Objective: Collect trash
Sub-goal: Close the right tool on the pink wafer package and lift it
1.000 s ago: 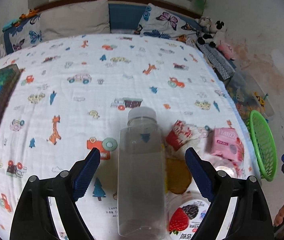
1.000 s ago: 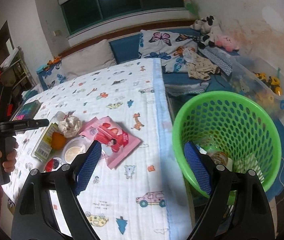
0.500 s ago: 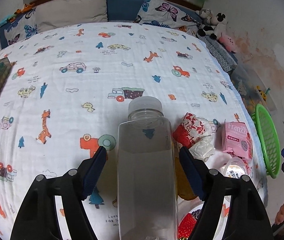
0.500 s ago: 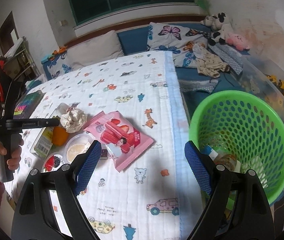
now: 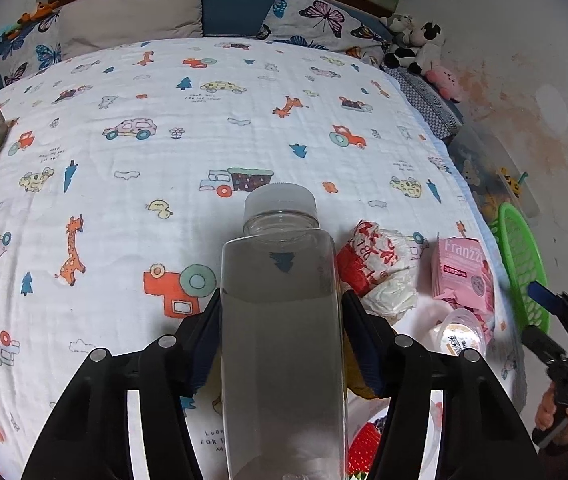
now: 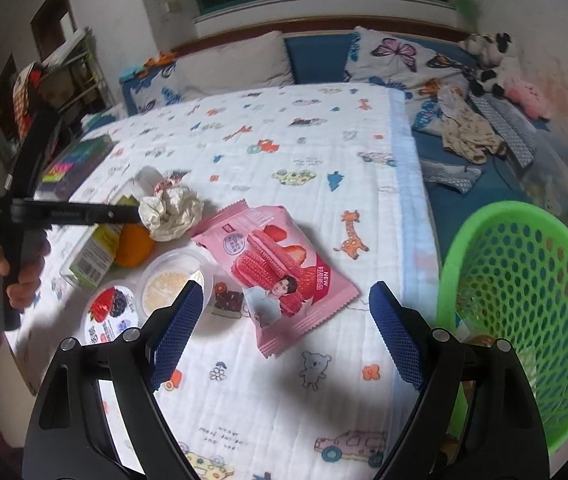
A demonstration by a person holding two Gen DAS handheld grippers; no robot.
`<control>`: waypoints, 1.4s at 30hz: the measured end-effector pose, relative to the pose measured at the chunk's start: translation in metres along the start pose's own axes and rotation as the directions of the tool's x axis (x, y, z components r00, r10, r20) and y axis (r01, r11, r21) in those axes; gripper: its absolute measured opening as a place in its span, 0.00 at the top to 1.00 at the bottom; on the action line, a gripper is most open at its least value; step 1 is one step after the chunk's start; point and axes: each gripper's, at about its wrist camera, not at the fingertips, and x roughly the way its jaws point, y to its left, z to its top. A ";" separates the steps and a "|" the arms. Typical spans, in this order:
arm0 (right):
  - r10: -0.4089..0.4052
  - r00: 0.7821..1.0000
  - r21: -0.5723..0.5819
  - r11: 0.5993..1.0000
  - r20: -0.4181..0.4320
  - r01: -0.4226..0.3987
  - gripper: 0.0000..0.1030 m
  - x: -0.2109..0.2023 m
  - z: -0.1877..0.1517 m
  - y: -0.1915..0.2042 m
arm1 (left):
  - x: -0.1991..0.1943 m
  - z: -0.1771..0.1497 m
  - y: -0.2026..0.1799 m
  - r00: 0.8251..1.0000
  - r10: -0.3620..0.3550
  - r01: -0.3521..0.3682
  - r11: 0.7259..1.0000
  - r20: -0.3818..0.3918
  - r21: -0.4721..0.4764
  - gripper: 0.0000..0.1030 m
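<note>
Two blue-padded jaws of the left gripper (image 5: 281, 332) press against the sides of a clear plastic bottle (image 5: 281, 320), gripping it around its body. The bottle lies on the bed (image 5: 203, 120), its white cap pointing toward the pillows, over a quilt printed with cars and giraffes. Just to its right sits a crumpled red-and-white wrapper (image 5: 380, 268), then a pink snack packet (image 5: 464, 272) and a small plastic cup (image 5: 462, 334). The right gripper (image 6: 286, 336) hangs above the near edge of the bed with its jaws spread wide and nothing between them. Ahead of it lie the pink packet (image 6: 279, 268), the cup (image 6: 173, 280), a peeled-off fruit-print lid (image 6: 111, 312), an orange (image 6: 133, 246) and the crumpled wrapper (image 6: 171, 210). A green basket (image 6: 524, 320) stands off the bed's right side, with some trash already inside.
</note>
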 end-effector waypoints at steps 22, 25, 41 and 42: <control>0.043 0.996 -0.189 0.980 -0.079 -0.058 0.18 0.048 0.010 0.002 | -0.024 0.002 0.000 0.999 -0.028 0.028 0.999 0.016 0.028 0.45; 0.056 0.995 -0.196 0.978 -0.083 -0.071 0.18 0.055 0.011 0.002 | -0.026 0.003 -0.001 0.999 -0.032 0.031 0.999 0.019 0.032 0.45; 0.095 0.993 -0.168 0.980 -0.073 -0.106 0.42 0.053 0.006 0.003 | -0.037 0.006 -0.010 0.998 -0.046 0.044 0.997 0.036 0.062 0.45; 0.092 0.993 -0.167 0.981 -0.069 -0.102 0.42 0.051 0.006 0.004 | -0.039 0.006 -0.011 0.998 -0.048 0.045 0.997 0.039 0.064 0.45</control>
